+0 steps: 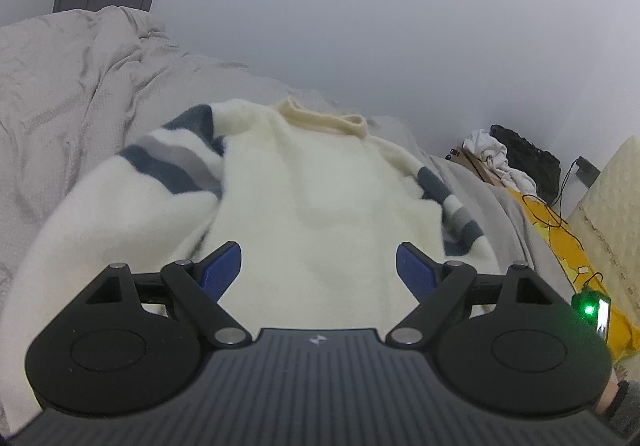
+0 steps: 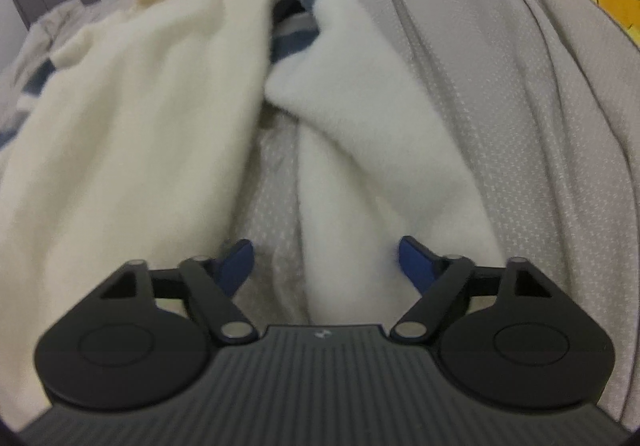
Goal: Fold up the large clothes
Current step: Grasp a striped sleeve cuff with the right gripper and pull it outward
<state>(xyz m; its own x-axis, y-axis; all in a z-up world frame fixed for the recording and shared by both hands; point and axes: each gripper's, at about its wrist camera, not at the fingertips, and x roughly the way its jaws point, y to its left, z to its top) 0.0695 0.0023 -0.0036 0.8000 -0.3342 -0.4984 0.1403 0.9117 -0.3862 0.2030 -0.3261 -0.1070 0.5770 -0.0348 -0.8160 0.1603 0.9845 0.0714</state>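
Fluffy sweater (image 1: 320,190) sprawls on the bed (image 2: 500,86), both tools (image 1: 319,270) (image 2: 326,264) gaping, right straddling the sleeve (image 2: 360,150); it could pinch bedding too.

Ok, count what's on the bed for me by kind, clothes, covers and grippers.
Sweaters: 1, the cream sweater with blue and grey striped sleeves
Grey bedcovers: 1, the bedcover
Grippers: 2, left gripper and right gripper, both open
Total: 4
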